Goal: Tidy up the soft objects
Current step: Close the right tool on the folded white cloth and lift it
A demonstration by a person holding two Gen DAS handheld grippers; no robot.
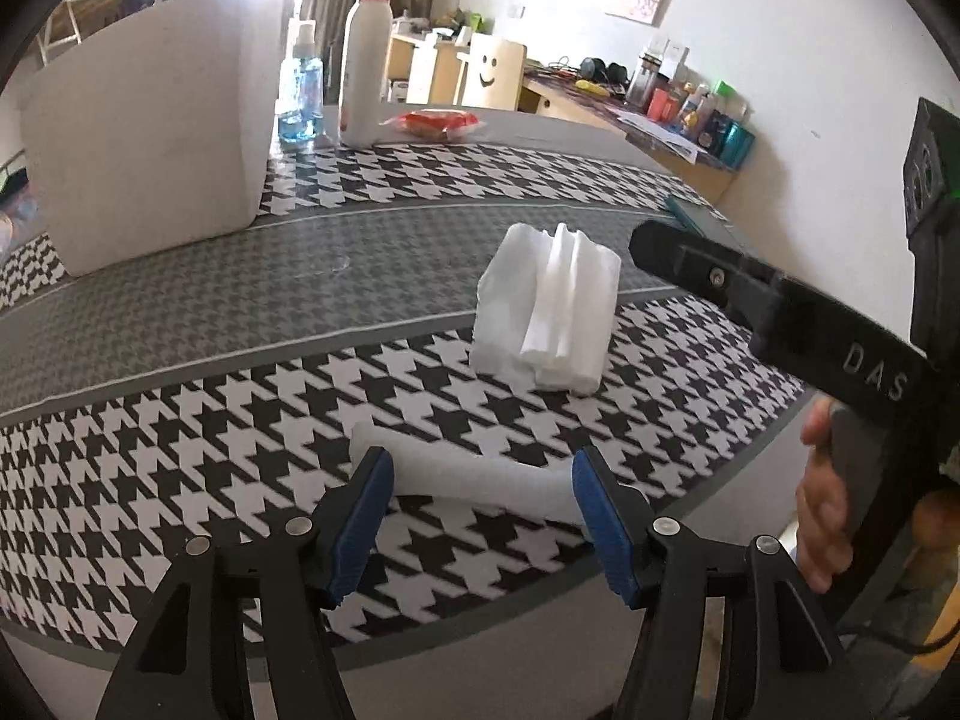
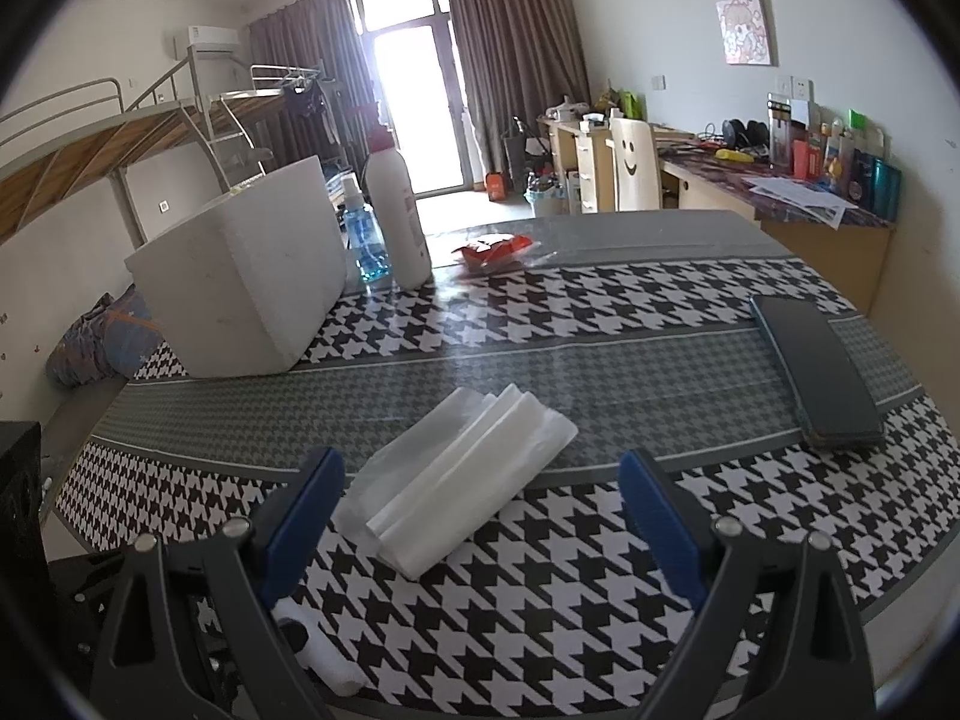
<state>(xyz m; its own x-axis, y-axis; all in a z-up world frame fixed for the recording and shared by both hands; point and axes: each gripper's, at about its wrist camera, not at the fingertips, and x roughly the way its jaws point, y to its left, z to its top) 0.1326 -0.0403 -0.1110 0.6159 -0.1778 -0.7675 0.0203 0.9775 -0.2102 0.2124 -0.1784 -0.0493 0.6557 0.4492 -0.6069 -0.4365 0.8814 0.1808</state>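
On the table [image 2: 630, 360] with its black-and-white houndstooth cloth, two bundles of soft white stuff lie near the front edge. The left gripper [image 1: 483, 516] points down at a white rolled cloth [image 1: 474, 477] lying crosswise on the cloth; its blue pads [image 1: 366, 516] stand on either side of the roll, one near each end, and I cannot tell whether they actually press on it or just bracket it. Just beyond that roll sits a folded stack of white tissues in a thin clear wrap [image 1: 549, 306], resting across the border between the houndstooth band and the grey stripe. The right gripper [image 2: 480, 528] hangs over the near end of that same stack, seen there as [image 2: 456, 480]; its jaws are spread wide, well clear of the stack on both sides, gripping nothing. A hand [image 1: 825, 516] wraps the right tool's handle at the edge of the left view. Farther back stands a white bin [image 2: 246, 282], with a blue spray bottle [image 2: 363, 240] and a tall white pump bottle [image 2: 396, 216] beside it, and a red packet [image 2: 495, 249] near those. A dark phone [image 2: 816, 372] lies flat toward the right side of the table.
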